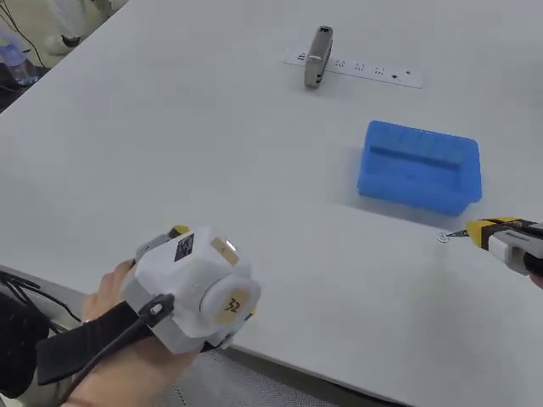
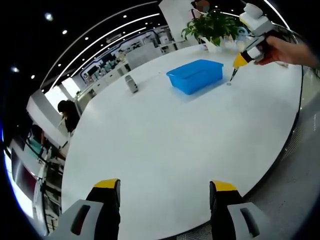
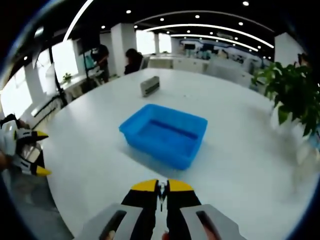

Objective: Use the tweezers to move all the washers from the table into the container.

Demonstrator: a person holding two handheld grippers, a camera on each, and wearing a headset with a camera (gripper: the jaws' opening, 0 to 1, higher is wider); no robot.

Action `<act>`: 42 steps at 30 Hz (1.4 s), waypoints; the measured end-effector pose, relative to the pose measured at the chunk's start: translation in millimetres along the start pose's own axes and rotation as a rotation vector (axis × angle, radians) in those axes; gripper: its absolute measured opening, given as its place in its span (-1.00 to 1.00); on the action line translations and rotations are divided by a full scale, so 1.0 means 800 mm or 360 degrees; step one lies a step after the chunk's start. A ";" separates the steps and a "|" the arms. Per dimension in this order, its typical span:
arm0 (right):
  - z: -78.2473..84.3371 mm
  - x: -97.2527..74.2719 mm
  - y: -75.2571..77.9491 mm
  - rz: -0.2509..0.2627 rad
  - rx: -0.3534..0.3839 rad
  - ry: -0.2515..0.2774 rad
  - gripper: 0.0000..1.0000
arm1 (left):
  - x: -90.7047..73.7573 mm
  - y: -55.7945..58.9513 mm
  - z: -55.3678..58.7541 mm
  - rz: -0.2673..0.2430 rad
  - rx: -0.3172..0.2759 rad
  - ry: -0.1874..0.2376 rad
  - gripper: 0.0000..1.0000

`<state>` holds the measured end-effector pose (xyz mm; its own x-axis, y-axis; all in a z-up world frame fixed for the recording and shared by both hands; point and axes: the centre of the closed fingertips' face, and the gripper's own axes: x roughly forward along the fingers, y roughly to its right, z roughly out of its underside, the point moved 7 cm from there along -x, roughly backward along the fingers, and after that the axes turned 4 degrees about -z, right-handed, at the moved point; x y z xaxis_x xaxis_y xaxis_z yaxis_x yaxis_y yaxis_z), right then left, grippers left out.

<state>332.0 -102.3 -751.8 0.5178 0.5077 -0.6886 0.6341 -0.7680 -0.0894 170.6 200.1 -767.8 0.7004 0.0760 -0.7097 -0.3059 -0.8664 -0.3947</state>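
The blue container (image 1: 420, 165) stands on the white table (image 1: 212, 153), toward the right. My right gripper (image 1: 475, 231) comes in from the right edge, shut on thin tweezers (image 1: 456, 234). The tweezer tips meet a small washer (image 1: 443, 238) just in front of the container; whether it is lifted off the table I cannot tell. In the right gripper view the jaws pinch the tweezers (image 3: 161, 192) with the container (image 3: 165, 135) straight ahead. My left gripper (image 2: 165, 197) is open and holds nothing, low over the table's near edge, far from the container (image 2: 195, 75).
A small grey device (image 1: 318, 55) lies on a white strip (image 1: 365, 69) at the table's far side. A potted plant (image 3: 290, 95) stands beyond the container. The table's near edge (image 1: 280, 365) runs just below my left hand. People stand in the background (image 3: 132, 60).
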 end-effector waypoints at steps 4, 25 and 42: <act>-0.002 0.002 0.002 -0.0006 0.0007 -0.0028 -0.96 | 0.000 0.000 0.001 -0.0002 0.0001 -0.0006 0.47; 0.001 0.021 -0.002 0.0063 -0.0076 0.0013 -0.96 | 0.002 0.000 0.002 -0.0004 0.0006 -0.0024 0.46; 0.019 0.017 -0.006 0.0128 0.0067 0.0314 -0.96 | 0.003 0.000 0.002 0.0001 0.0021 -0.0020 0.46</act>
<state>327.0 -97.6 -771.9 0.6710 0.5073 -0.5407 0.5636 -0.8228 -0.0725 170.9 200.7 -770.3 0.6920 0.0819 -0.7172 -0.3148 -0.8598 -0.4020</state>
